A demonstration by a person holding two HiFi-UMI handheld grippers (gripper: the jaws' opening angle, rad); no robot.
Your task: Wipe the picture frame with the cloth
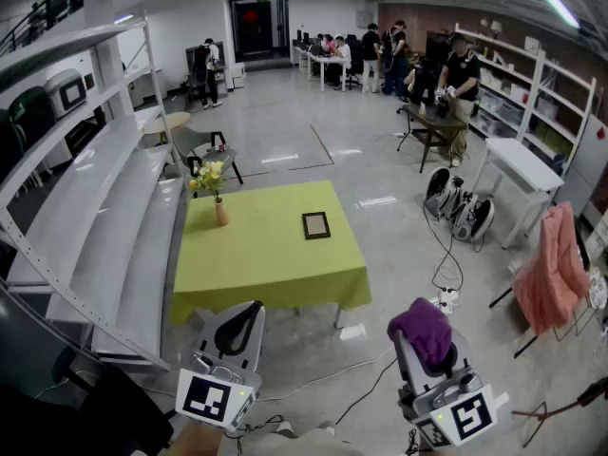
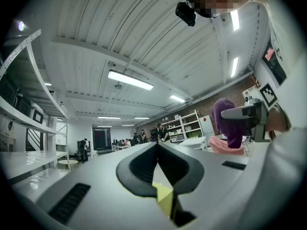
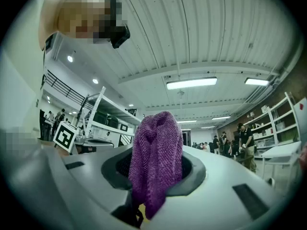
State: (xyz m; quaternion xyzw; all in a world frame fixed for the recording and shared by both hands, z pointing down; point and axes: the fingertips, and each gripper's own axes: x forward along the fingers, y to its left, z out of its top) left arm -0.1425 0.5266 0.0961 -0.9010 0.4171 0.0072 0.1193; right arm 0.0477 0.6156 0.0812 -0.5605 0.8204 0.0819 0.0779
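Your right gripper (image 3: 157, 174) is clenched on the purple cloth (image 1: 425, 331), which drapes over its jaws. Your left gripper (image 1: 245, 316) is closed on nothing. The picture frame (image 1: 316, 224) lies flat on the green table (image 1: 266, 274), right of its middle and toward the far side, well apart from both grippers. With nothing pinning it, the frame may skid toward the table's right edge when you wipe. Approach carefully too, because a wide left swing could topple the vase of flowers (image 1: 219, 205) at the far left.

Green-covered table (image 1: 256, 259): picture frame (image 1: 316, 224), flower vase (image 1: 220, 211).
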